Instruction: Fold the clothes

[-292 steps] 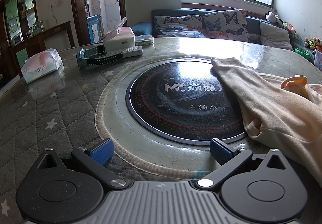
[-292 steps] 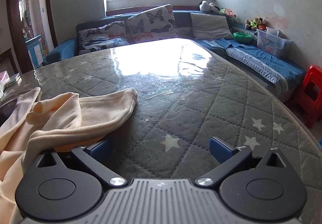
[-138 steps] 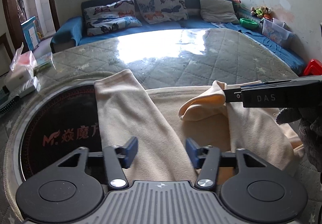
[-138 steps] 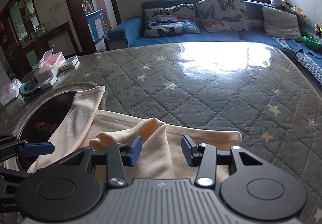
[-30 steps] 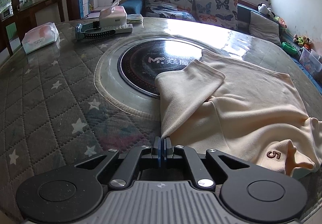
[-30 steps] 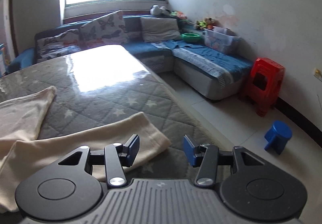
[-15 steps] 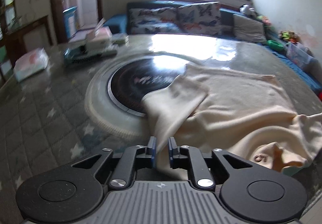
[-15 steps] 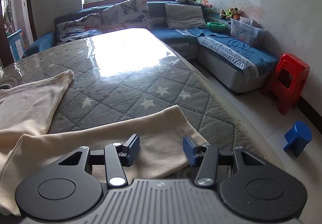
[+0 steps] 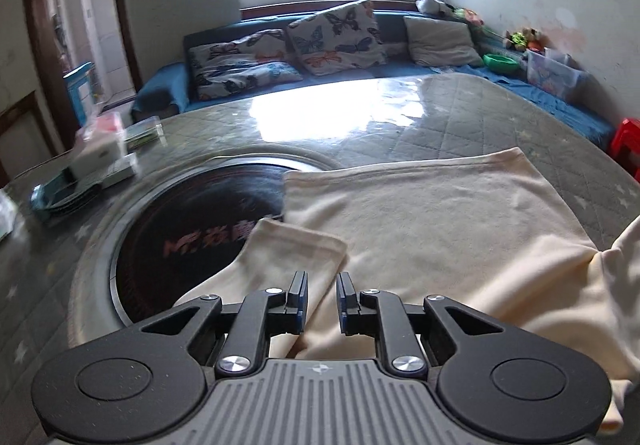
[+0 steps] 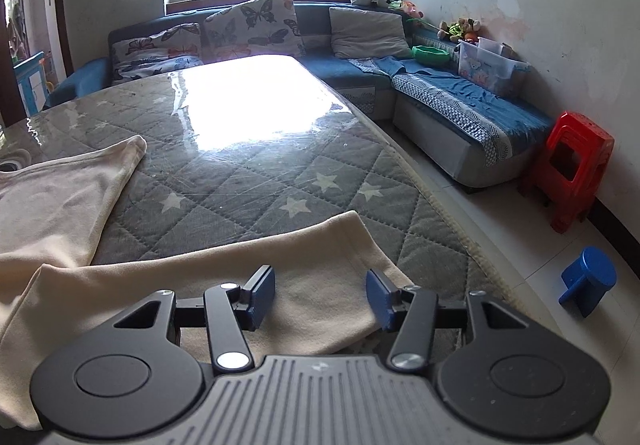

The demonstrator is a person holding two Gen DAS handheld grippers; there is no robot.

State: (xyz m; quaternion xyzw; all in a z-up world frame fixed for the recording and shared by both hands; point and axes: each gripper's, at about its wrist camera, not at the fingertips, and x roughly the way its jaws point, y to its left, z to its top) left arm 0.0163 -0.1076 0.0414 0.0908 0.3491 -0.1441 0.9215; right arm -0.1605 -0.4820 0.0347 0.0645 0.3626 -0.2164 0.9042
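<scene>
Quilted table (image 10: 248,181) with a dark round hob (image 9: 200,221) set into its left part. Cream garment (image 9: 420,229) spread flat on the table, partly over the hob; one sleeve (image 10: 248,277) lies near the right edge. Left gripper (image 9: 322,299): jaws slightly apart above a sleeve fold. Right gripper (image 10: 320,299): jaws wide apart over the sleeve.

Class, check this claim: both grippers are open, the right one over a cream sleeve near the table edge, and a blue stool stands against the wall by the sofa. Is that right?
Not quite. The stool against the wall by the sofa is red, as the right wrist view shows. The rest holds: the left gripper and right gripper are both open, the right one over the cream sleeve near the table edge.
</scene>
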